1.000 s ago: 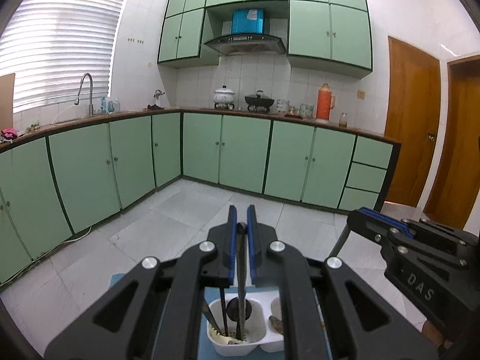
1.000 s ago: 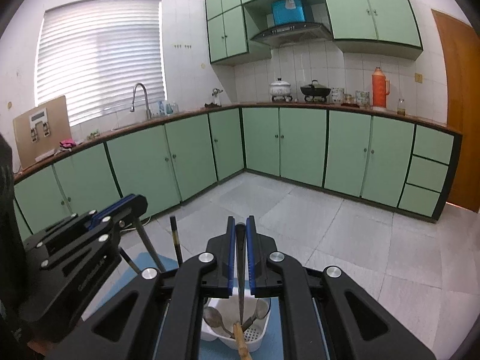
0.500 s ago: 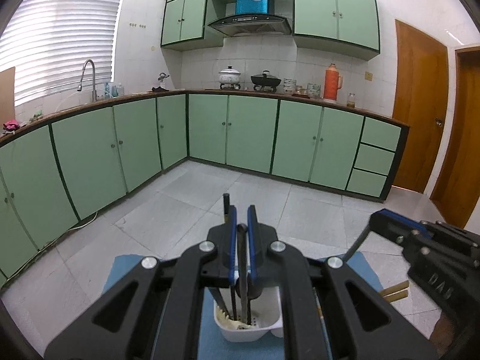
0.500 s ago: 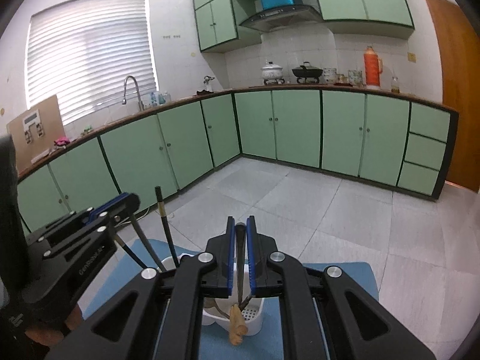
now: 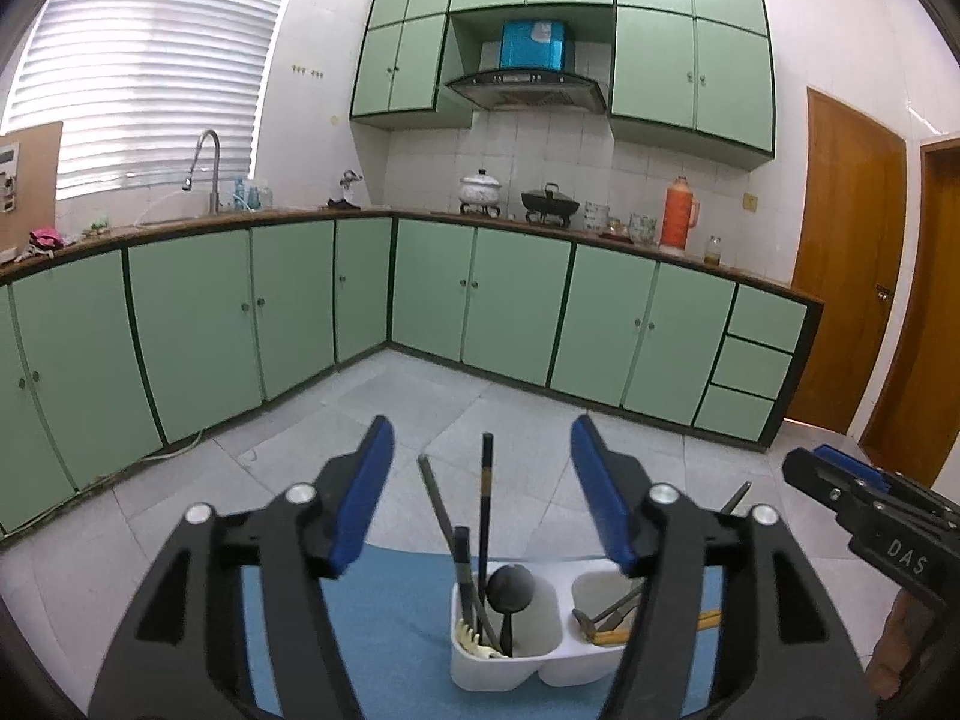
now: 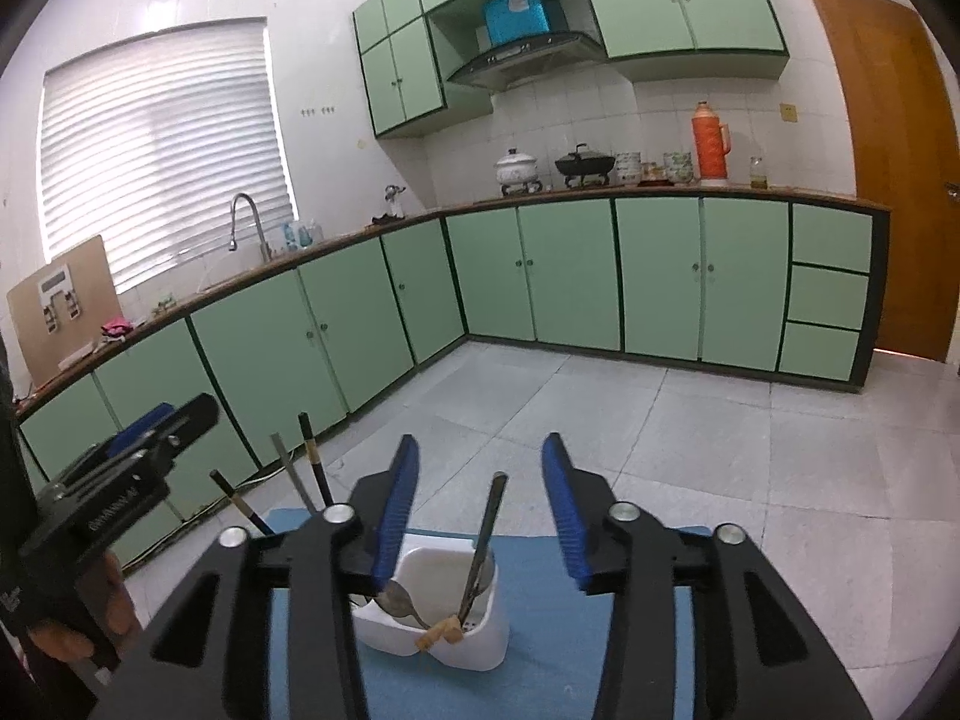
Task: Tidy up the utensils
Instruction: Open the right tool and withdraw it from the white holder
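— While both sets of jaws are spreading, is anything held?

— No. The left gripper (image 5: 483, 495) is opening with dark chopsticks (image 5: 485, 504) standing upright between its blue pads, none pressed. The right gripper (image 6: 480, 501) is opening too; a thin metal handle (image 6: 483, 540) leans in its gap, free.

— Where are the utensils?

— In the white two-cup caddy (image 5: 516, 657) on the blue mat (image 5: 390, 612). Chopsticks, a black ladle (image 5: 510, 588) and a pale fork sit in the left cup; a spoon (image 6: 399, 597) and wooden-handled pieces in the right.

— What would the next move depend on?

— The handles' long axes run nearly vertical, directly ahead of and below each gripper, so I'd judge either hand must draw back clear of them. Each is about equally near its own cup.
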Demonstrator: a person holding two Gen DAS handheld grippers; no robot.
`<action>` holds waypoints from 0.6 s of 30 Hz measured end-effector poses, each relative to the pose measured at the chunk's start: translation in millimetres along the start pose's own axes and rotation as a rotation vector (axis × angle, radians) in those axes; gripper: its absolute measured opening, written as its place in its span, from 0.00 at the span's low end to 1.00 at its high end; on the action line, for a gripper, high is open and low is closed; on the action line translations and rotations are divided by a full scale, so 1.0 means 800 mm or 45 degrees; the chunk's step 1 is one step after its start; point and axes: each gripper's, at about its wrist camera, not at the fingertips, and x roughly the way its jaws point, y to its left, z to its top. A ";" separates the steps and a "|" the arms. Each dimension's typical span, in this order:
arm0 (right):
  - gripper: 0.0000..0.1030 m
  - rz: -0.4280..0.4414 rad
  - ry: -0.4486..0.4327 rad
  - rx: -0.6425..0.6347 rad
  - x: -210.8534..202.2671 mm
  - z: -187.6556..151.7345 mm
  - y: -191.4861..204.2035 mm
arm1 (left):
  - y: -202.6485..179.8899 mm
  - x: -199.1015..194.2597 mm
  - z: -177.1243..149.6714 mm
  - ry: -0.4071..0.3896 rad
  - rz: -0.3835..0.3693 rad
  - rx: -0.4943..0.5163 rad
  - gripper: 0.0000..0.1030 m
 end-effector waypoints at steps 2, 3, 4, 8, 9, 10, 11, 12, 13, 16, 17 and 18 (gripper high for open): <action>0.45 -0.010 -0.010 0.003 -0.011 -0.002 -0.003 | 0.004 -0.014 0.001 -0.022 0.007 -0.008 0.67; 0.46 -0.008 -0.012 0.009 -0.017 -0.003 -0.004 | 0.004 -0.022 0.000 -0.029 0.011 -0.008 0.69; 0.47 -0.006 -0.016 0.011 -0.022 -0.006 -0.005 | 0.004 -0.029 -0.001 -0.034 0.016 -0.006 0.72; 0.53 -0.019 -0.036 -0.011 -0.047 -0.015 0.001 | 0.004 -0.052 -0.008 -0.037 0.042 0.023 0.81; 0.54 -0.021 -0.037 -0.019 -0.054 -0.020 0.002 | 0.004 -0.061 -0.013 -0.038 0.053 0.028 0.83; 0.56 -0.024 -0.037 -0.023 -0.060 -0.023 0.004 | 0.005 -0.068 -0.016 -0.036 0.062 0.032 0.85; 0.59 -0.029 -0.040 -0.028 -0.067 -0.028 0.005 | 0.005 -0.075 -0.020 -0.034 0.072 0.036 0.87; 0.60 -0.034 -0.042 -0.033 -0.074 -0.033 0.008 | 0.006 -0.082 -0.024 -0.027 0.075 0.042 0.87; 0.64 -0.038 -0.043 -0.034 -0.081 -0.037 0.008 | 0.008 -0.087 -0.027 -0.018 0.073 0.047 0.88; 0.75 -0.035 -0.043 -0.025 -0.102 -0.052 0.012 | 0.009 -0.109 -0.044 0.002 0.079 0.061 0.92; 0.80 -0.034 -0.042 -0.021 -0.108 -0.057 0.013 | 0.010 -0.116 -0.051 0.010 0.078 0.061 0.93; 0.81 -0.031 -0.041 -0.019 -0.117 -0.063 0.015 | 0.011 -0.121 -0.056 0.015 0.078 0.060 0.94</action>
